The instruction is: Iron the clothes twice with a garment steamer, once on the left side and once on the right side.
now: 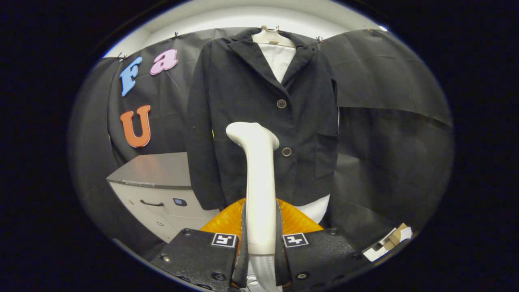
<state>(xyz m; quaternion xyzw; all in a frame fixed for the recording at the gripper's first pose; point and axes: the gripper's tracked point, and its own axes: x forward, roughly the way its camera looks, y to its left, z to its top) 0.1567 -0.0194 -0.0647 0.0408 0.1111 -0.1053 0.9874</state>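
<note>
- The gripper [260, 227] is clenched on the white garment steamer [258, 178], both fingers pressing its handle from either side.
- The steamer rises upright between the fingers; its head reaches the front of the dark jacket [263, 117], though whether it touches the cloth is hard to tell.
- The jacket hangs on a hanger [272, 35] beyond the fingers, over a white shirt [277, 56].
- An orange object [227, 221] sits behind the fingers, mostly hidden.
- A grey cabinet [156, 182] stands left of the jacket.
</note>
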